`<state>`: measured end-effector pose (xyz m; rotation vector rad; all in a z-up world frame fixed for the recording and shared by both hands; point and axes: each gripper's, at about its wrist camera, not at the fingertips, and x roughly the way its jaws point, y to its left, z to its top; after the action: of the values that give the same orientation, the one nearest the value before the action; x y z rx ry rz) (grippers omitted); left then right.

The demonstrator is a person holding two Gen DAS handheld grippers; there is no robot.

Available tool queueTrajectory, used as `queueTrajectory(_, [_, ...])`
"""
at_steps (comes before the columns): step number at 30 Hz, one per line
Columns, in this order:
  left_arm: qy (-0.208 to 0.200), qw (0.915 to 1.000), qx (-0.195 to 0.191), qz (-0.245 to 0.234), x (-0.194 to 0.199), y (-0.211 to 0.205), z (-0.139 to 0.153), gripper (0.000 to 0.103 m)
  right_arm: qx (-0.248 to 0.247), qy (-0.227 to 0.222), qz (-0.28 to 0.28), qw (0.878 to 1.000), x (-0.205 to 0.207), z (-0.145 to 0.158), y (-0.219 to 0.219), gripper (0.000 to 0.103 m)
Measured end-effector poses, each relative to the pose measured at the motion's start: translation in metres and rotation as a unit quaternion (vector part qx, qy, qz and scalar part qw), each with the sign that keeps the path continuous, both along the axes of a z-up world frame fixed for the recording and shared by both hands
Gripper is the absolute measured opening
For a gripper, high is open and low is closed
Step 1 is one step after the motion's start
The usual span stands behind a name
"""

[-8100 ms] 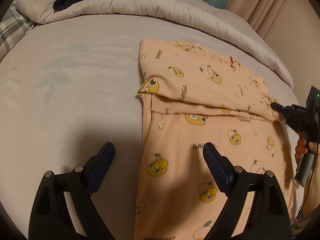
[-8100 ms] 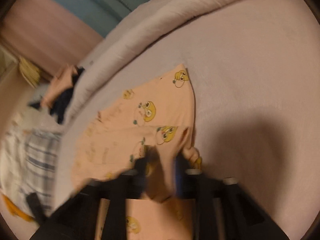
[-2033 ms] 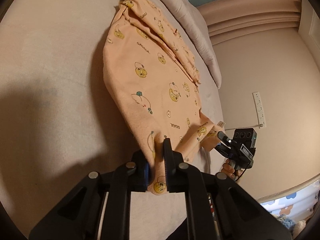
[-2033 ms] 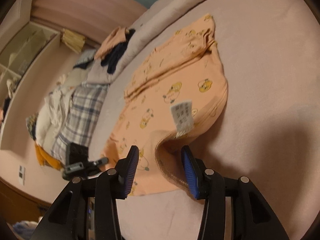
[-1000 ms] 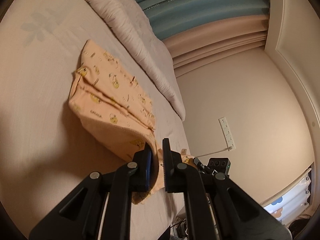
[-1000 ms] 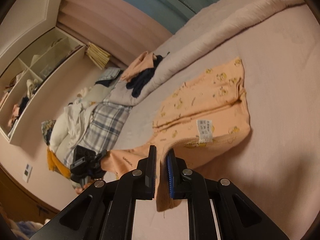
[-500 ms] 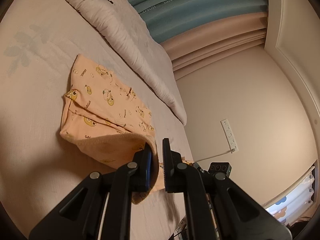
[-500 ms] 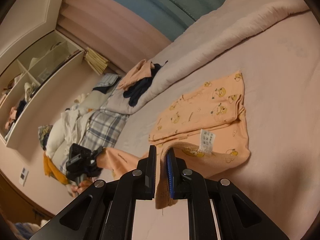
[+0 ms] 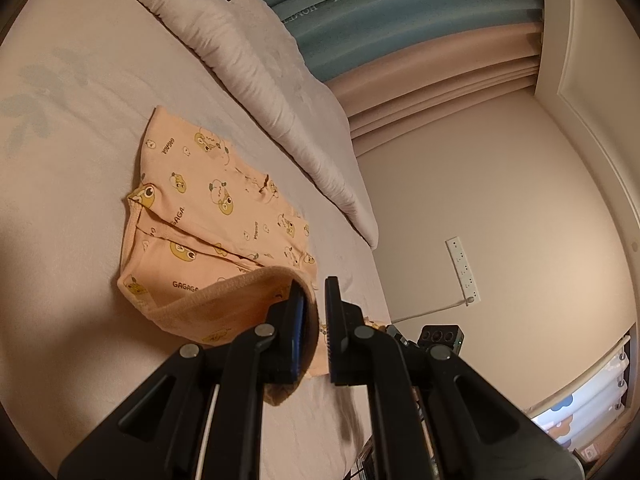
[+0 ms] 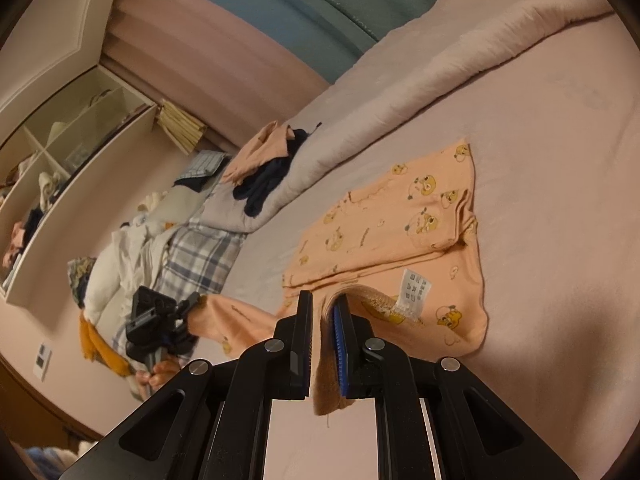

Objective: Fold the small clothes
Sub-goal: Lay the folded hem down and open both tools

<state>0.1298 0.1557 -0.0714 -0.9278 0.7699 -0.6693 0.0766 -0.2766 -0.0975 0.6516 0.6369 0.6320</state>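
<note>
While the peach cartoon-print garment [image 9: 208, 216] lies part-folded on the bed sheet [image 9: 60, 184], the left gripper [image 9: 312, 312] and right gripper [image 10: 322, 320] each clamp its raised hem. A white care label [image 10: 414, 288] faces up beside the right gripper.

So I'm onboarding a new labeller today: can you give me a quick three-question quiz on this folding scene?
1. True or false: both grippers are shut on the peach garment.
2. What hangs from the lifted hem by the right gripper? A) white care label B) button C) zip
3. Fill in: the left gripper holds the garment's ___ edge off the bed.

Key: 1 true; 2 A, the care label; 3 near.
</note>
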Motion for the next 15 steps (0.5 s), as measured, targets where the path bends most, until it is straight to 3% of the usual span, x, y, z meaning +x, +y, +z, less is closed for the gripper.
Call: queueTrajectory(15, [0.021,0.9996,-0.012,0.015,0.028,0.002,-0.009,0.006,0.044,0.006,-0.012,0.999,0.023,-0.005,-0.007,0.013])
